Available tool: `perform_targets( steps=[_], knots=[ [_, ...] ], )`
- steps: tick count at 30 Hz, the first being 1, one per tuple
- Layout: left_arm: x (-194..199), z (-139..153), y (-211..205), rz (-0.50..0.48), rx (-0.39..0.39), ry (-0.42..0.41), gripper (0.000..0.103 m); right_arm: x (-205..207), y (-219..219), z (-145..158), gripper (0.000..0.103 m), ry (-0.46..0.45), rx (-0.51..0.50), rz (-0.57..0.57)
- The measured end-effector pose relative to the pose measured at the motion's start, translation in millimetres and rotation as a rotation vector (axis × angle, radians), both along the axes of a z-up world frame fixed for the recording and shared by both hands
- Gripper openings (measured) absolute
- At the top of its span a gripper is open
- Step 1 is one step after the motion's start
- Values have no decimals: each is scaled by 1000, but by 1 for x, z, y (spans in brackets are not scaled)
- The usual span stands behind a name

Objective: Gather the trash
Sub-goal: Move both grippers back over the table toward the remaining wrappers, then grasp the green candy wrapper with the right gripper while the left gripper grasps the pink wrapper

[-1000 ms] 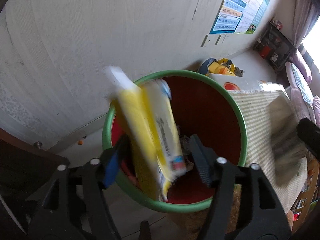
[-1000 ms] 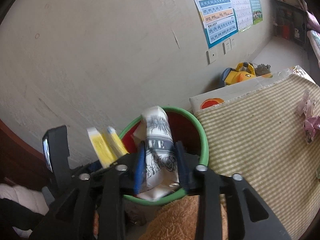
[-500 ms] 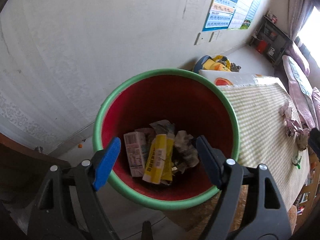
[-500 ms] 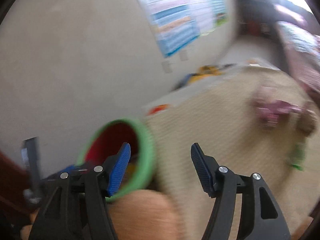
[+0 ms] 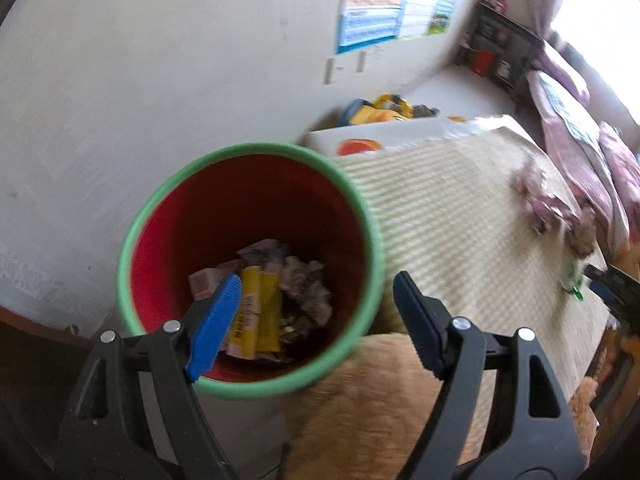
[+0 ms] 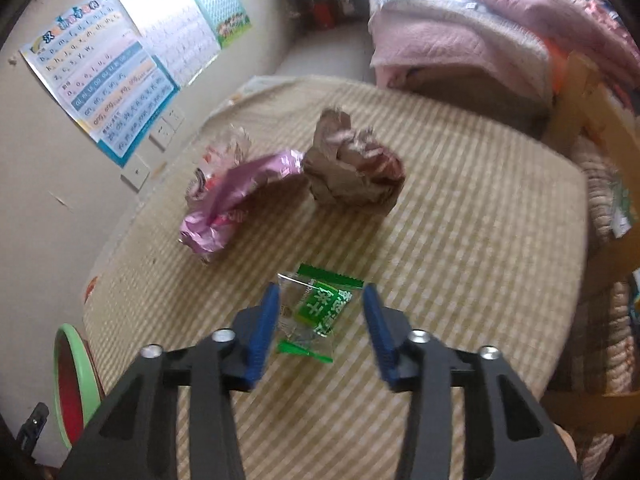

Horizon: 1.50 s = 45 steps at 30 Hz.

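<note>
Lying between the spread jaws of the right claw (image 6: 318, 326), the green candy wrapper (image 6: 316, 312) runs lengthwise toward the camera on the striped surface (image 6: 460, 240); left claw (image 5: 316, 314) gapes empty over the bin (image 5: 360, 208).

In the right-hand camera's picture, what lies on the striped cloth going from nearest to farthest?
Green snack packet between the open right gripper's fingers → crumpled pink wrapper → crumpled brown paper.

Bin (image 5: 256, 386) left of table (image 6: 460, 240); candy packet (image 6: 314, 312) before foil wrapper (image 6: 232, 196), paper wad (image 6: 352, 168).
</note>
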<state>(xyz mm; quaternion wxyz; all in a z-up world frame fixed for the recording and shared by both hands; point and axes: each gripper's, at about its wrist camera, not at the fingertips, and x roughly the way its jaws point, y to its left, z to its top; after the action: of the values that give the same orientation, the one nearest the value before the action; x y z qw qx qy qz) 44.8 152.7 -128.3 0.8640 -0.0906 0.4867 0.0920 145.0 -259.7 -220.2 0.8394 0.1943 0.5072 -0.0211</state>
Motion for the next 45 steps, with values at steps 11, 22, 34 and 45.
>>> perform_targets(
  steps=[11, 22, 34, 45],
  knots=[
    [52, 1, -141, -304, -27, -22, 75, -70, -15, 26, 8, -142, 146, 86],
    [161, -44, -287, -587, 204, 19, 75, -108, -19, 13, 8, -147, 177, 87],
    [196, -86, -299, -538, 232, 178, 27, -102, -20, 1, 9, -128, 185, 83],
    [117, -59, -234, -468, 168, 192, 21, -104, -21, -2, 9, -127, 189, 76]
  ],
)
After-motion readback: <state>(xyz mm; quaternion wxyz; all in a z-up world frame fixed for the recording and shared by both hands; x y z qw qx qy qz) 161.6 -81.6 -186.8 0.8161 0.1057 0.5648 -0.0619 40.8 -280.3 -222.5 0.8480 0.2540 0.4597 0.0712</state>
